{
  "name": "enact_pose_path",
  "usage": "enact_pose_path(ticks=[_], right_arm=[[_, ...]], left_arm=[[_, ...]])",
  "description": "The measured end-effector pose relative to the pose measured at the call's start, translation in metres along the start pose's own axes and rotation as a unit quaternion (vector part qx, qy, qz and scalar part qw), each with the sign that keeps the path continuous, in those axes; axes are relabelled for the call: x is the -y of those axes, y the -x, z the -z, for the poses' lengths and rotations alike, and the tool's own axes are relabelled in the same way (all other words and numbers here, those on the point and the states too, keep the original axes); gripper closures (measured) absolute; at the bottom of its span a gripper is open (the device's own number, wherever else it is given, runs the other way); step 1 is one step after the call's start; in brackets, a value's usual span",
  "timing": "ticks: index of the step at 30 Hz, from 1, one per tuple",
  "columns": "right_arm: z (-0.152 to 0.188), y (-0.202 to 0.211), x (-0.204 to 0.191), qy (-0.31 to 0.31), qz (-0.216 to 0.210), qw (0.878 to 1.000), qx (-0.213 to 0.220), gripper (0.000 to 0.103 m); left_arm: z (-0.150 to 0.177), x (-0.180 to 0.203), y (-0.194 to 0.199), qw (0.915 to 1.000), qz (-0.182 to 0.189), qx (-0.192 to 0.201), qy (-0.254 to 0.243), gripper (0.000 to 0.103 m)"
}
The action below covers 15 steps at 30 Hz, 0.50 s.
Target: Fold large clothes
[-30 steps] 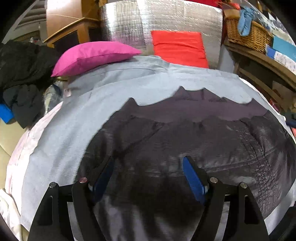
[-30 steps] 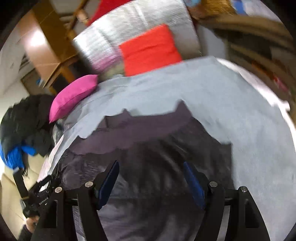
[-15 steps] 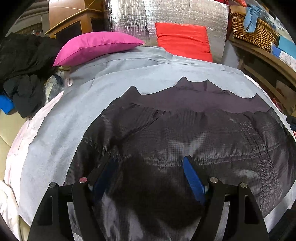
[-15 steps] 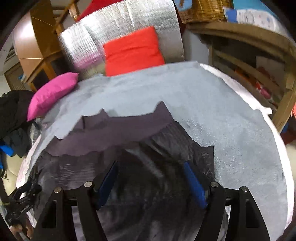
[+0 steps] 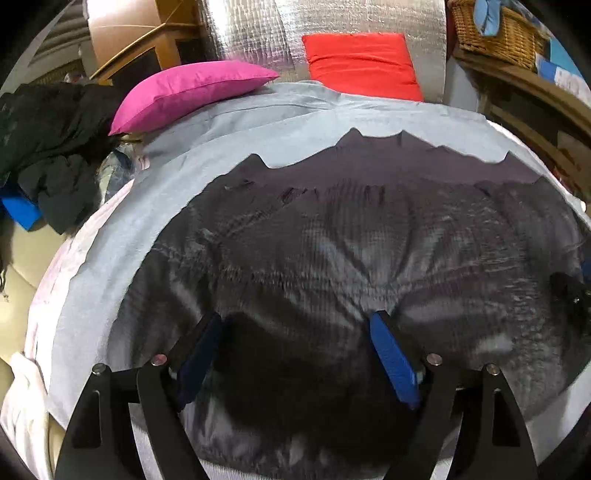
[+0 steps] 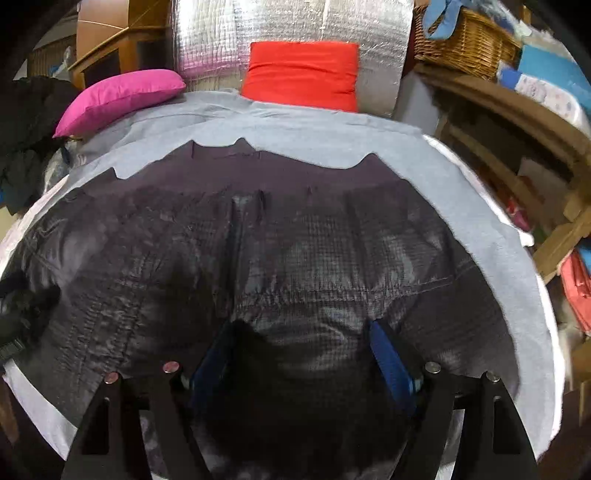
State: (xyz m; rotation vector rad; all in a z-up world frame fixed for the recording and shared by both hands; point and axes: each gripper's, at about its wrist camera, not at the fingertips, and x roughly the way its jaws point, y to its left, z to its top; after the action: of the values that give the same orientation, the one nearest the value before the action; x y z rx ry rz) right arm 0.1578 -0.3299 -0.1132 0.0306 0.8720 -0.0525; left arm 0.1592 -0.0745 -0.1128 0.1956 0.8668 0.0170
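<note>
A large dark grey quilted garment [image 5: 351, 229] lies spread flat on the grey sheet [image 5: 155, 195] of a bed; it also shows in the right wrist view [image 6: 295, 243]. My left gripper [image 5: 295, 325] is open, fingers wide apart, just above the garment's near part. My right gripper [image 6: 299, 332] is open too, over the garment's near edge further right. The other gripper shows as a dark shape at the right edge of the left wrist view [image 5: 570, 291] and at the left edge of the right wrist view [image 6: 22, 306].
A pink pillow [image 5: 188, 92] and a red pillow [image 5: 362, 62] lie at the bed's head against a silver foil panel [image 5: 332, 22]. Dark clothes [image 5: 48, 140] are piled at the left. Wooden shelves with a wicker basket [image 6: 465, 40] stand at the right.
Both grippers have stayed open. The right gripper swung to face the bed's head squarely. The garment now lies wider and flatter across the sheet.
</note>
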Motion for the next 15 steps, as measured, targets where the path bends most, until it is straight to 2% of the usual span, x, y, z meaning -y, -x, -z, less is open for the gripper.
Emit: enact_pose_path(ticks=[2,6,8,13,15], right_arm=[[-0.003,0.016,0.003,-0.017,-0.017,1.0,0.004,0.024],[0.006,0.062,0.0,-0.028,-0.016,0.999,0.041,0.018],[0.019,0.083,-0.006,-0.04,-0.026,0.998,0.051,0.018],[0.054,0.115,-0.023,-0.052,-0.048,0.995,0.07,0.018],[0.069,0.123,-0.032,-0.044,-0.043,0.995,0.082,0.018]], left_arm=[[-0.002,-0.004,0.018,0.9997,0.02,0.003,0.014,0.02],[0.004,-0.003,0.058,0.9991,0.011,0.039,0.012,0.013],[0.011,0.0,0.075,0.9987,0.007,0.049,0.01,0.009],[0.029,0.006,0.102,0.9985,0.001,0.053,0.01,0.009],[0.036,0.005,0.113,0.9981,0.003,0.06,0.016,0.009]])
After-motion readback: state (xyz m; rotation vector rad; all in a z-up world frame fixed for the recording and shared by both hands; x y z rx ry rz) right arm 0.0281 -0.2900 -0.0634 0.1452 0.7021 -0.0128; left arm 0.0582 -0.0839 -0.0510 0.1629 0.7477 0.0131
